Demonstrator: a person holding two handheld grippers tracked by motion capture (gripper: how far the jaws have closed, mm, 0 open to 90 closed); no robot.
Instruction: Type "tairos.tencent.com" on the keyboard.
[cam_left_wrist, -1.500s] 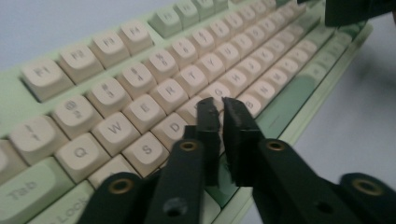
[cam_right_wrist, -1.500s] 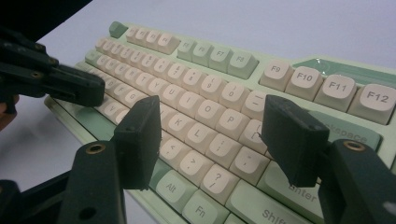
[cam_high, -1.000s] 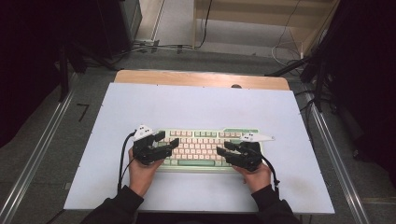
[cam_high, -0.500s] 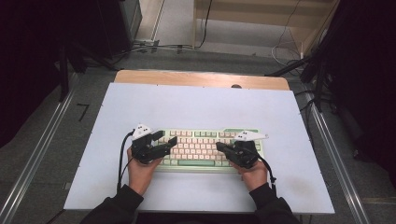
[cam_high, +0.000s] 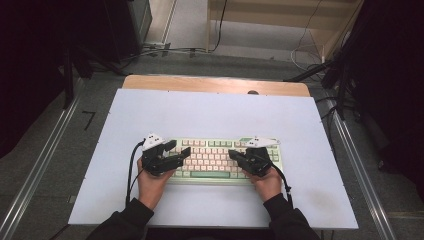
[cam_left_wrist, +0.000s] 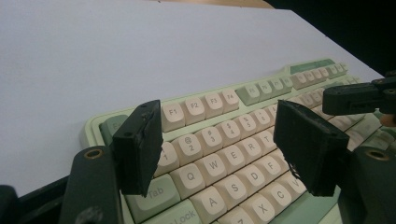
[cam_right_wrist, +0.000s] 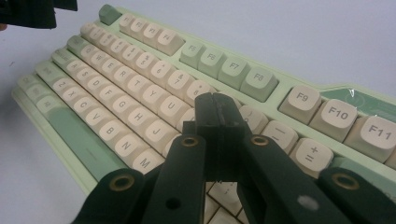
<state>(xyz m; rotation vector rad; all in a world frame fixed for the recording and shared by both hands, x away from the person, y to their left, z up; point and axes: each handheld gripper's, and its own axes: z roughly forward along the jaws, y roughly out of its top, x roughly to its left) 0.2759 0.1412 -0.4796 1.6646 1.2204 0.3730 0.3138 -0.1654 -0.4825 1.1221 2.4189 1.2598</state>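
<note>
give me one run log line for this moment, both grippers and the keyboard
left gripper: open, above left keys | right gripper: shut, tips over right-side keys | pale green keyboard with cream keycaps: flat on white table

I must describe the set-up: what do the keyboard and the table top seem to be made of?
Keyboard: probably moulded plastic, matte cream and green keys with printed letters and a pale green case. Table top: a smooth, matte, pale board, perhaps laminate, with a wooden-looking strip at its far edge.

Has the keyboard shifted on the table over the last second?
No. The keyboard keeps its place in the high view: same gap to the table's wooden far edge, same angle. Both grippers rest over its ends.
</note>
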